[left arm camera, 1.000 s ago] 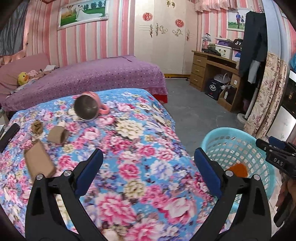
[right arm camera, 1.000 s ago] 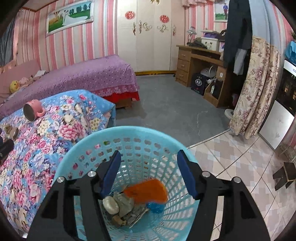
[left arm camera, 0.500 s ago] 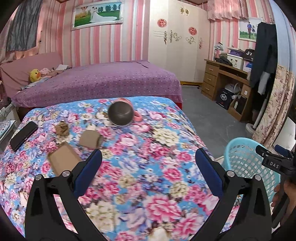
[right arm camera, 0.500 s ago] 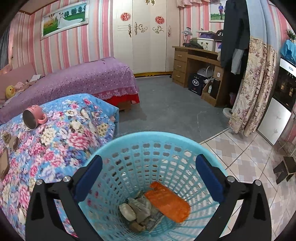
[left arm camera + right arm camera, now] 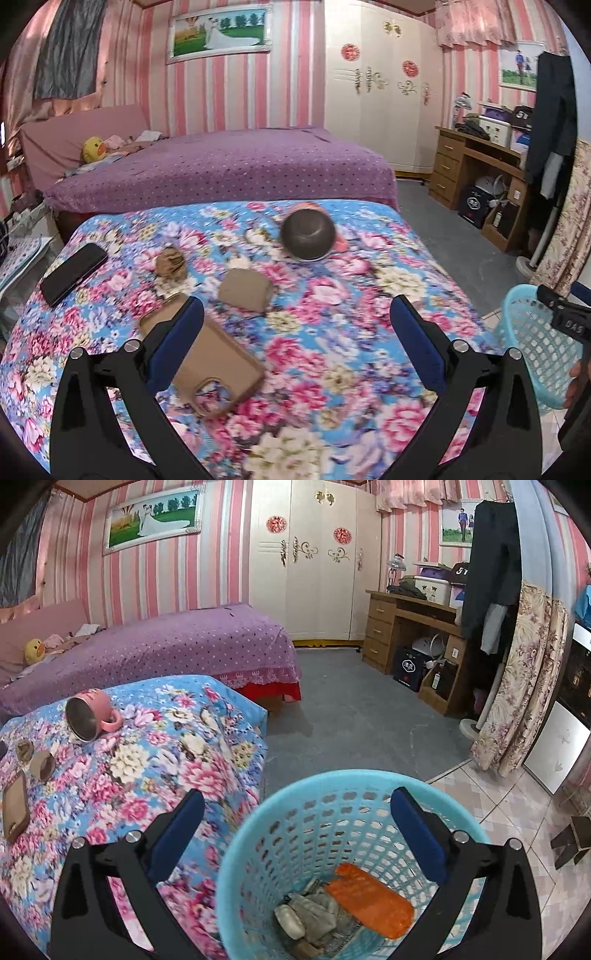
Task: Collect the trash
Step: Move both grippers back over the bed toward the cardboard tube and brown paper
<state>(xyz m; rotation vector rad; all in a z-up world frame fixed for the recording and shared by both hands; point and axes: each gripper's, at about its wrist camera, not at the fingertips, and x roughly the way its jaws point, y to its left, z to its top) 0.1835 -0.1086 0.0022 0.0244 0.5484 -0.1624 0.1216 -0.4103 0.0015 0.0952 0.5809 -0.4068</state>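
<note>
My left gripper (image 5: 295, 328) is open and empty above the floral bedspread (image 5: 332, 332). Ahead of it lie a crumpled brown paper ball (image 5: 170, 263) and a flattened cardboard tube (image 5: 245, 290). A brown phone case (image 5: 207, 356) lies by the left finger. My right gripper (image 5: 297, 819) is open and empty over the blue basket (image 5: 280, 834), which holds an orange wrapper (image 5: 369, 899) and grey trash (image 5: 310, 915). The basket also shows in the left wrist view (image 5: 532, 343).
A pink mug (image 5: 308, 234) lies on its side on the bed, also in the right wrist view (image 5: 90, 714). A black phone (image 5: 74, 273) lies at the bed's left edge. A purple bed (image 5: 221, 170) and a wooden desk (image 5: 476, 173) stand behind.
My left gripper has swung left from the basket side to over the bed's trash. My right gripper opened wide, the orange wrapper dropped into the basket, and it pulled back slightly.
</note>
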